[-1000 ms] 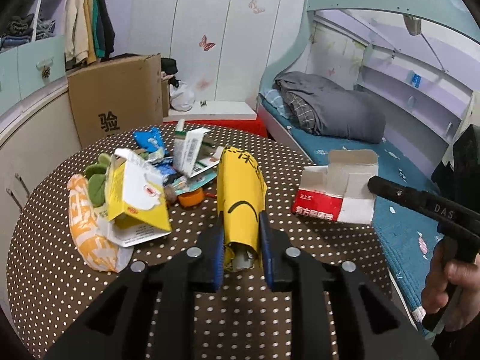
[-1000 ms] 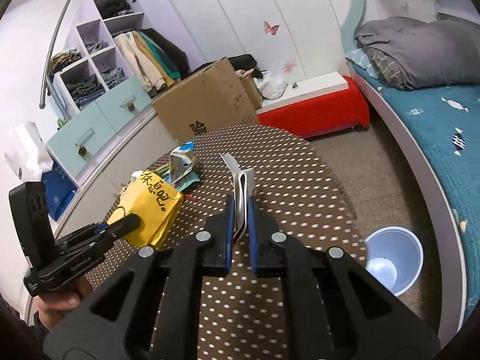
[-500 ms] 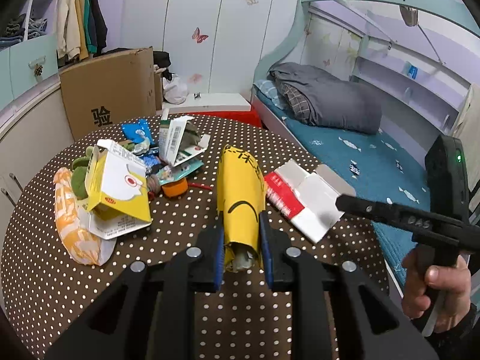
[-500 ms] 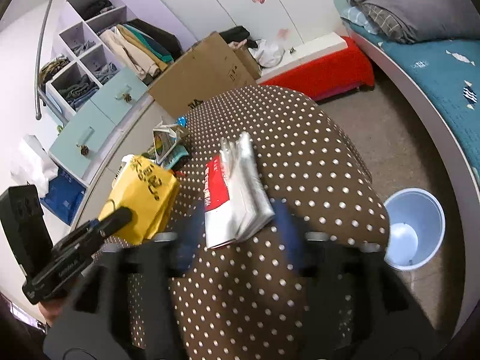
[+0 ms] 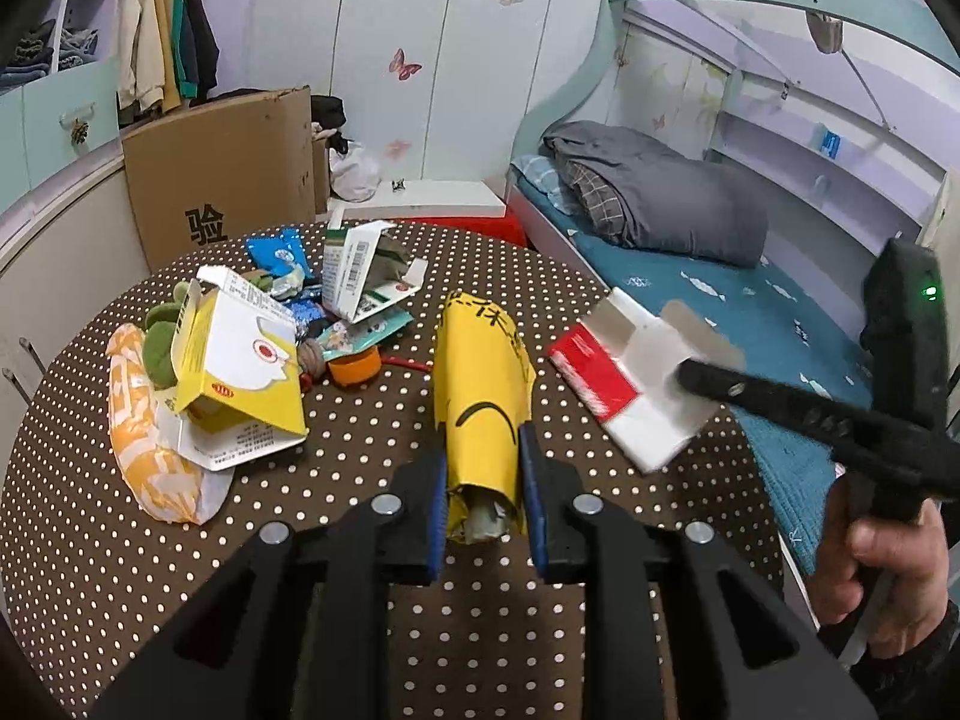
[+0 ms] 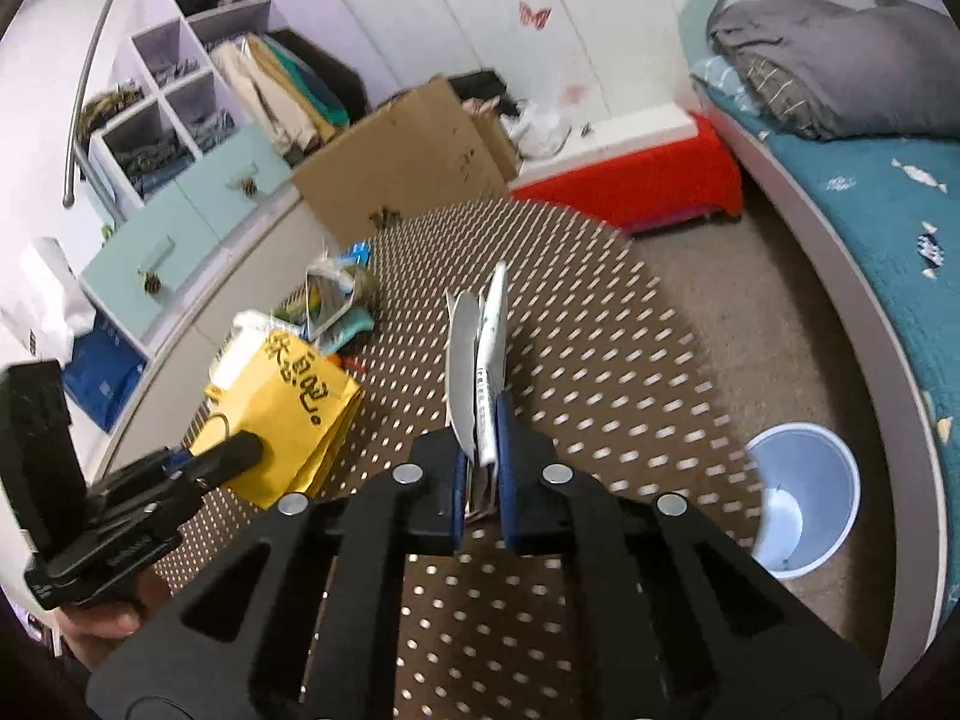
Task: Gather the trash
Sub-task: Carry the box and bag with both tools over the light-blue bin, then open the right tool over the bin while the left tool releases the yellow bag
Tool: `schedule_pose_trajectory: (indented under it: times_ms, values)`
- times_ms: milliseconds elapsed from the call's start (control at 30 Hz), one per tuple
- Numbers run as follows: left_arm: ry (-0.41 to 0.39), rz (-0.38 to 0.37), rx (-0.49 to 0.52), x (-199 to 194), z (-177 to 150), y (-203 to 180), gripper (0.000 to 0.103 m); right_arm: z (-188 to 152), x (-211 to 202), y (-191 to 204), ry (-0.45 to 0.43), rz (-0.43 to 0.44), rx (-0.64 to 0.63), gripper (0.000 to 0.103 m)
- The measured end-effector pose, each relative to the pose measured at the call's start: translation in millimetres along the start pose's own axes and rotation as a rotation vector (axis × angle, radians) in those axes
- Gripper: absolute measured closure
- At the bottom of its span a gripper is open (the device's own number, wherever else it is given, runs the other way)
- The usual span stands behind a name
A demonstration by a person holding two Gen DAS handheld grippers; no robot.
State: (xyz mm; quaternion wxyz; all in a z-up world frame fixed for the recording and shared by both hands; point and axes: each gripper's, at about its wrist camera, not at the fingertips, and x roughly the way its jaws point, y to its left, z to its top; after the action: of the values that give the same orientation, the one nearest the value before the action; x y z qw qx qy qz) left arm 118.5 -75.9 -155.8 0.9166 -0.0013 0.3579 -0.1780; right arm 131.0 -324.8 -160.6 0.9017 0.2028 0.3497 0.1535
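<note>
While the dotted table (image 5: 540, 276) carries a litter heap (image 5: 252, 354) at its far left, the left gripper (image 5: 483, 498) is clamped on a yellow bag (image 5: 483, 396) held level above the cloth. Beside it, the right gripper (image 6: 480, 450) pinches a flattened red-and-white box (image 5: 630, 384) (edge-on in its own camera), lifted off the table, the right hand (image 5: 870, 570) gripping the handle. A blue bin (image 6: 804, 498) stands on the floor beyond the table's edge.

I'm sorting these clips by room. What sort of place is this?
Most likely a child's bedroom: a bunk bed with a grey quilt, butterfly stickers on the wall, and open wardrobe shelves holding clothes.
</note>
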Motion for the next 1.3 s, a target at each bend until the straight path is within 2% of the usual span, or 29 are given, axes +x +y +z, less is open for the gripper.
schedule_pose_trajectory:
  times_ms: [200,300,367,467,567,700,800,833,867,900,933,1033,1167,1300]
  values:
    - [-0.020,-0.023,0.012,2,10,-14,0.083,13,-49,-46,-0.090,-0.054,0.070,0.095]
    - [-0.020,-0.043,0.022,5,15,-23,0.083,14,-68,-92,-0.124,-0.085,0.158,0.094]
    - [-0.015,-0.051,0.040,10,19,-32,0.083,10,-68,-123,-0.118,-0.135,0.212,0.094]
    - [0.001,-0.063,0.066,19,23,-45,0.083,4,-54,-164,-0.084,-0.165,0.279,0.095]
    - [0.018,-0.075,0.087,27,27,-58,0.083,-5,-24,-200,-0.008,-0.246,0.303,0.094]
    - [0.036,-0.090,0.129,39,38,-79,0.083,-27,26,-253,0.096,-0.303,0.353,0.094]
    - [0.054,-0.100,0.157,52,48,-96,0.083,-41,56,-286,0.141,-0.321,0.398,0.091]
    - [0.060,-0.103,0.170,58,52,-104,0.083,-45,64,-295,0.154,-0.327,0.411,0.083]
    - [0.067,-0.108,0.186,65,57,-114,0.083,-50,72,-307,0.164,-0.334,0.431,0.047]
    - [0.073,-0.112,0.197,71,60,-120,0.083,-53,76,-315,0.156,-0.336,0.447,0.028]
    - [0.081,-0.118,0.210,78,65,-129,0.083,-57,78,-322,0.142,-0.330,0.458,0.021]
    - [0.123,-0.149,0.233,102,73,-154,0.083,-63,74,-338,0.140,-0.333,0.506,0.021]
    - [0.223,-0.210,0.245,147,83,-194,0.083,-59,20,-342,0.007,-0.339,0.556,0.017]
    - [0.309,-0.254,0.270,185,85,-232,0.083,-50,-41,-330,-0.110,-0.352,0.536,0.013]
